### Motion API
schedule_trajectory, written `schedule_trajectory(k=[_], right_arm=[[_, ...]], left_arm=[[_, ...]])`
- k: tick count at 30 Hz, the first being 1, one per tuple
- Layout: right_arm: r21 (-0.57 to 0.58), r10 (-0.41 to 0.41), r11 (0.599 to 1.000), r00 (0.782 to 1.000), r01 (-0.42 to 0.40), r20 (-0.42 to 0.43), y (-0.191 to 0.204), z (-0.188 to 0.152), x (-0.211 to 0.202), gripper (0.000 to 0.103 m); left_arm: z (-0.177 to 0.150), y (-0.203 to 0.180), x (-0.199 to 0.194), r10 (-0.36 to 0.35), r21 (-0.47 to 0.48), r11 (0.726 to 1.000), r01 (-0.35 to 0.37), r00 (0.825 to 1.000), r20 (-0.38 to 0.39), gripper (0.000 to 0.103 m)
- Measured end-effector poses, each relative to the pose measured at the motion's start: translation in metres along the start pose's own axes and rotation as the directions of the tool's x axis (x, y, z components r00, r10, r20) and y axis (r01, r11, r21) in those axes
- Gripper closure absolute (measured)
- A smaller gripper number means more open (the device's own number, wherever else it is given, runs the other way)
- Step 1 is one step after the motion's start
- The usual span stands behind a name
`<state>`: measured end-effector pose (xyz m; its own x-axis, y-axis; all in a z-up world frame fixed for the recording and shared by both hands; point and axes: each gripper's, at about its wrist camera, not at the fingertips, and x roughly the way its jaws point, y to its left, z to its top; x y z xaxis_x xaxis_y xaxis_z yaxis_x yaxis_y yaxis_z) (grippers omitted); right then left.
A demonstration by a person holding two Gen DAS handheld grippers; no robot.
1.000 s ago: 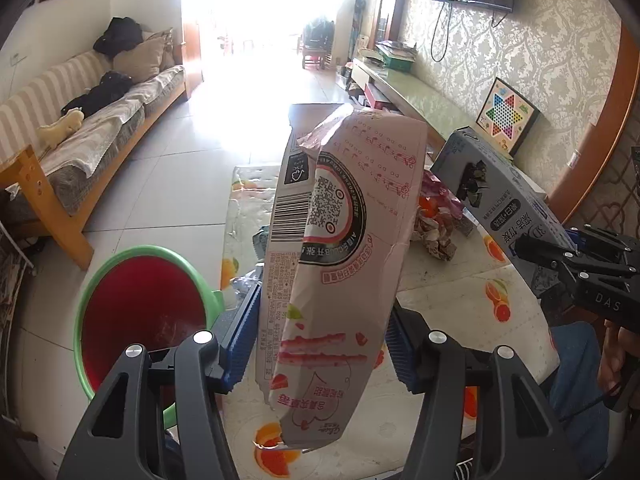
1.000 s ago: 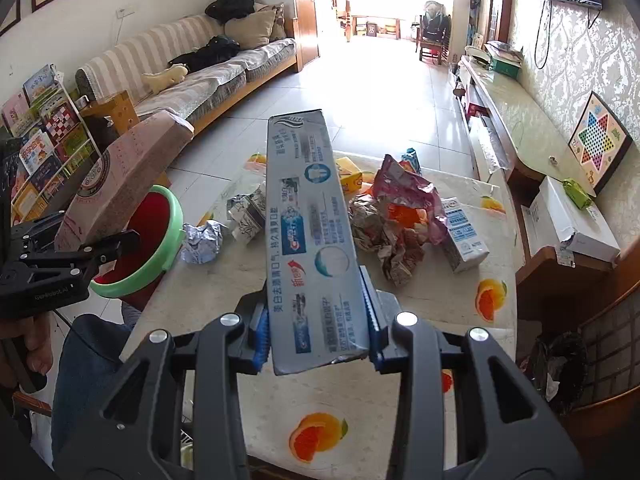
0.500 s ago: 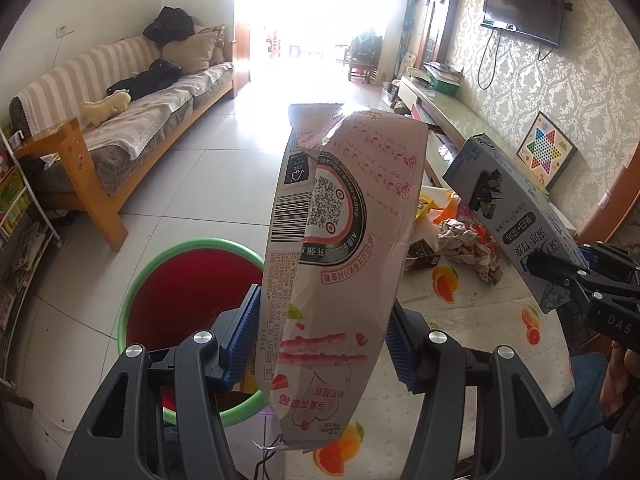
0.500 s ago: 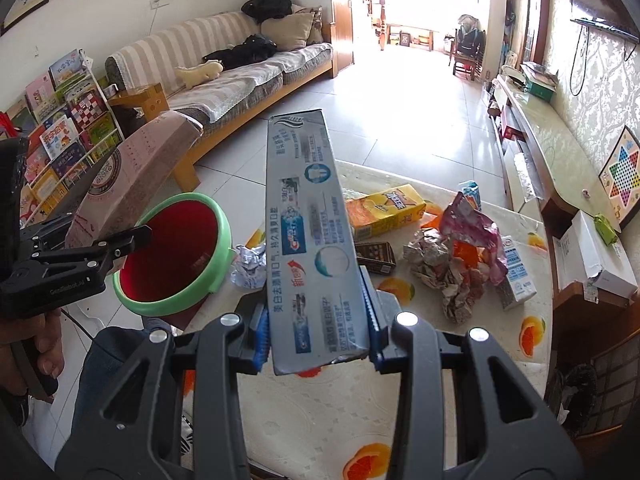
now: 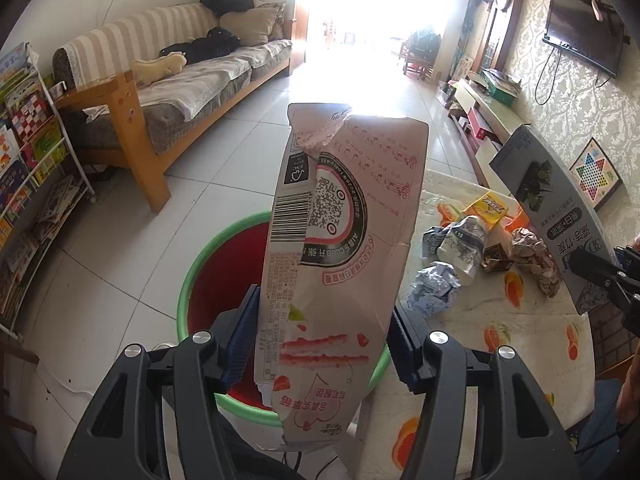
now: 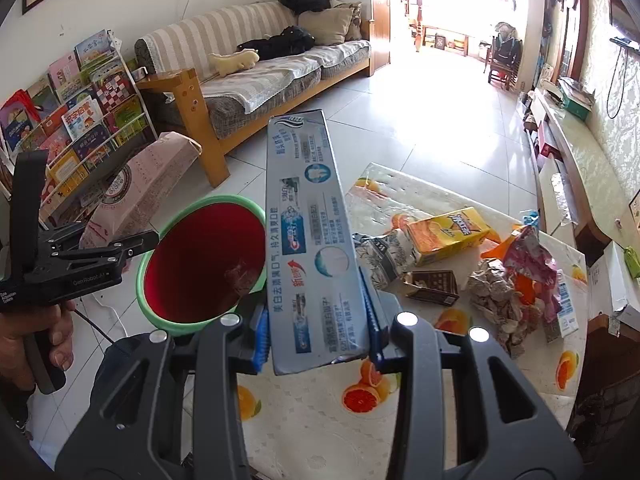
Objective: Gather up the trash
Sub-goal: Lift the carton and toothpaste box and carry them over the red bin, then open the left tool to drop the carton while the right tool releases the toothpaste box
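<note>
The red bin [image 5: 224, 300] with the green rim is standing on the floor just beside the table [image 6: 320, 432], and everything here turns on it. In the left wrist view the bin is lying directly beneath and ahead of the left gripper [image 5: 320, 340], so the left arm is the nearer one. That gripper is pinching one pink snack bag [image 5: 340, 248], whose long axis is running up and away from the jaws, its lower end hanging over the bin's near rim. In my judgement, releasing there would likely be dropping the bag inside.

The right gripper [image 6: 318, 330] is sitting over the table edge, to the right of the bin, clamping one blue toothpaste box [image 6: 312, 232] by its near end; the box's long axis is pointing away, its far end level with the bin's right rim. It is needing a leftward shift before letting go.

Right of the bin, on the table, I am counting one yellow drink carton [image 6: 448, 234], one dark small carton [image 6: 434, 288], one crumpled wrapper pile [image 6: 516, 292] and one grey crushed carton [image 6: 384, 252].
</note>
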<state>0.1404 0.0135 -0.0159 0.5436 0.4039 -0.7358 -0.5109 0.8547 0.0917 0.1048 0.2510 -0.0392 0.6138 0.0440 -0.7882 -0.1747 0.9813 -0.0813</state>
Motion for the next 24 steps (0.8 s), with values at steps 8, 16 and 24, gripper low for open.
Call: schedule_trajectory(k=[8, 16, 24], right_arm=[[-0.038, 0.052, 0.998, 0.998, -0.053, -0.024, 0.034, 0.012, 0.027, 0.067], [-0.069, 0.085, 0.994, 0.996, -0.088, -0.040, 0.058, 0.019, 0.041, 0.067], [-0.087, 0.118, 0.988, 0.991, -0.124, -0.063, 0.072, 0.021, 0.053, 0.067]], left_arm=[[-0.008, 0.030, 0.018, 0.024, -0.052, 0.998, -0.026, 0.999, -0.044, 0.040], [-0.009, 0.045, 0.017, 0.054, -0.090, 0.994, -0.055, 0.998, -0.012, 0.013], [-0.014, 0.053, 0.009, 0.073, -0.129, 0.989, -0.071, 0.997, 0.014, 0.012]])
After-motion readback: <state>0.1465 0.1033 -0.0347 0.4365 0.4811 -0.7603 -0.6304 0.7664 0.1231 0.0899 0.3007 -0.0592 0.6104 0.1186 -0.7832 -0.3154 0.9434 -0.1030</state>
